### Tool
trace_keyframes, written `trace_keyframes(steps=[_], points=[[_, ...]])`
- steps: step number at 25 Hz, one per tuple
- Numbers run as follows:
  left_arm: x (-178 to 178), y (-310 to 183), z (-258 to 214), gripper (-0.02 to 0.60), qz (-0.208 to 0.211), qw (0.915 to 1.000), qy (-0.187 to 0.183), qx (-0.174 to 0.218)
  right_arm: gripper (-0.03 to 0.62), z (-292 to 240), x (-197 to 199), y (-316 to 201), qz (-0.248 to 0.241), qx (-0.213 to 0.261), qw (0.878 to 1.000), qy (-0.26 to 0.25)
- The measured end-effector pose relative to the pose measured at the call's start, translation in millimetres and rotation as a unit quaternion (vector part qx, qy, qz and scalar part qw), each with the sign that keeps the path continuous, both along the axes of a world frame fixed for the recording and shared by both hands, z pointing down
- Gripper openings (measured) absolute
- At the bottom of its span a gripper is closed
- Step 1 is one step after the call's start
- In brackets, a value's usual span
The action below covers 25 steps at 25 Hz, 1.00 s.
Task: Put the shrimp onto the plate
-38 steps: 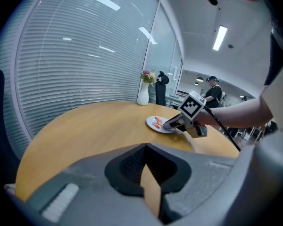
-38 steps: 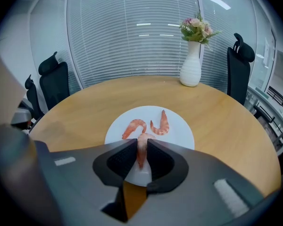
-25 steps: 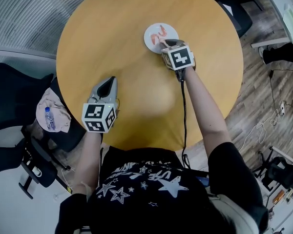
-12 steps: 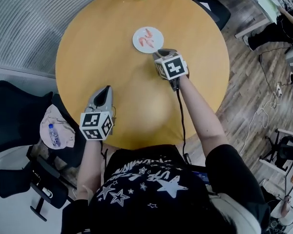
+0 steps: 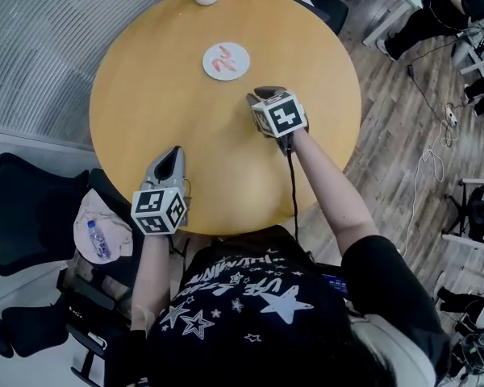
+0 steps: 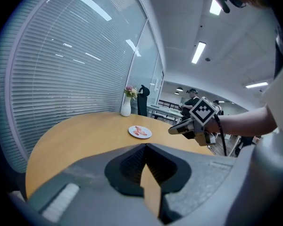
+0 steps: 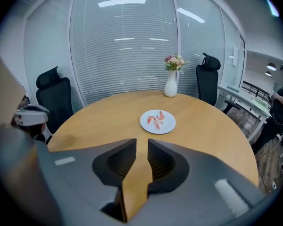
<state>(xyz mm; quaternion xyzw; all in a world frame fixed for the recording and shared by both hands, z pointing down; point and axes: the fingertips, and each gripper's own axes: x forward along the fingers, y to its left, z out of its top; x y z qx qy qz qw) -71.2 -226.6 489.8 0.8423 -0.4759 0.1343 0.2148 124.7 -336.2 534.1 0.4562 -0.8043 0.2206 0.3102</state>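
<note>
Right gripper (image 5: 259, 94) has backed off the white plate (image 5: 236, 72): a second ago its tips were at the plate's near edge, now it is well apart from it, over bare wood nearer the person. Its jaws are a narrow slit apart with nothing between them, only bench showing through. The shrimp (image 5: 223, 60) lie on the plate, probably three pieces, though they are too small to count for sure. Judged from that, the placing looks done and the pull-back reads as a retreat after release. Left gripper (image 5: 174, 153) has kept to the near left edge of the bench, jaws pressed together and empty, pointing toward the plate. The bench (image 5: 161, 71) is a round, light wooden top, smooth, bare except for the plate and a white vase with flowers (image 7: 170, 81) at the far edge. The room is an office with blinds over a curved glass wall, black office chairs (image 7: 54, 95), wood-plank floor to the right, and a water bottle (image 5: 98, 239) lying on a cloth on the seat at left.
</note>
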Motion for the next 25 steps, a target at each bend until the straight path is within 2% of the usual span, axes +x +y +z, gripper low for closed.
trace_keyframes(steps=[14,25], points=[[-20.6,57.7,-19.4,0.002,0.03,0.999,0.018,0.03,0.075,-32.9,-19.9,93.5,0.036,0.033,0.999,-0.011],[-42.6,126.1,-29.8,0.002,0.047,0.9975,0.031,0.042,0.074,-57.7,-40.6,184.7,0.06,0.061,0.996,-0.02]])
